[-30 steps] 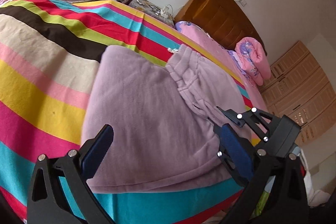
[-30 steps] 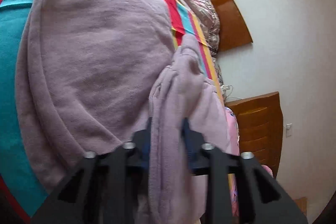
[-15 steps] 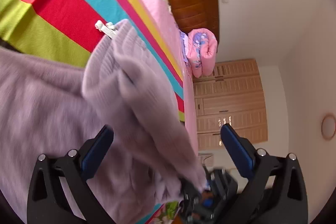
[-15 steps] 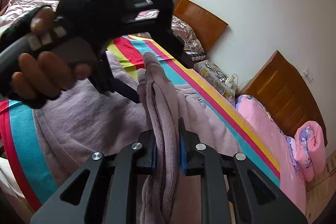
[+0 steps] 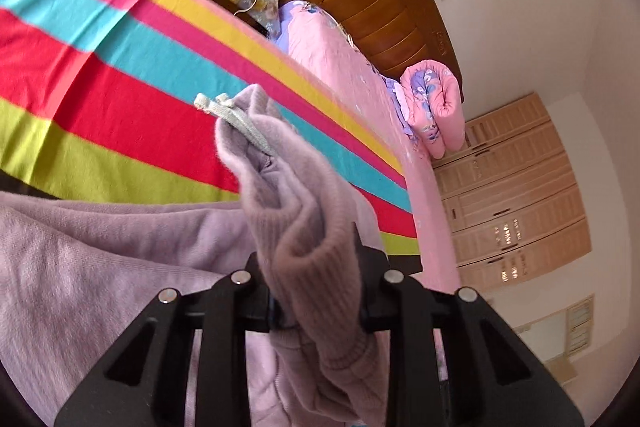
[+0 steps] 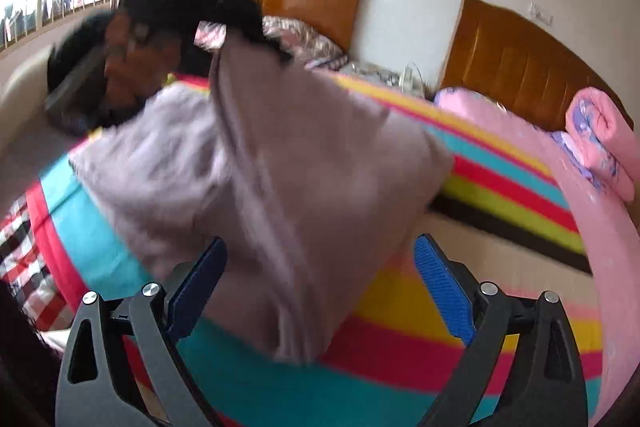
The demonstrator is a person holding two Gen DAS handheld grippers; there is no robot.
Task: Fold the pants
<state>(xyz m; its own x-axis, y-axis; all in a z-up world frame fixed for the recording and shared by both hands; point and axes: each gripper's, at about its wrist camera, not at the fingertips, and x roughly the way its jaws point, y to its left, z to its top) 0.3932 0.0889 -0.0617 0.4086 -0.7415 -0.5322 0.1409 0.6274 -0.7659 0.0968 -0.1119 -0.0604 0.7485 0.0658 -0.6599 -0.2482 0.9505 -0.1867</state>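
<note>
Lilac pants [image 5: 312, 223] are being clamped by the just-closed left gripper [image 5: 316, 291], having been released by the just-opened right gripper [image 6: 320, 287].

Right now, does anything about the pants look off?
Yes. The pants are bunched into a thick wad in the left gripper and hang lopsided, drawstring dangling. The right gripper has just opened, pads off the cloth.
</note>
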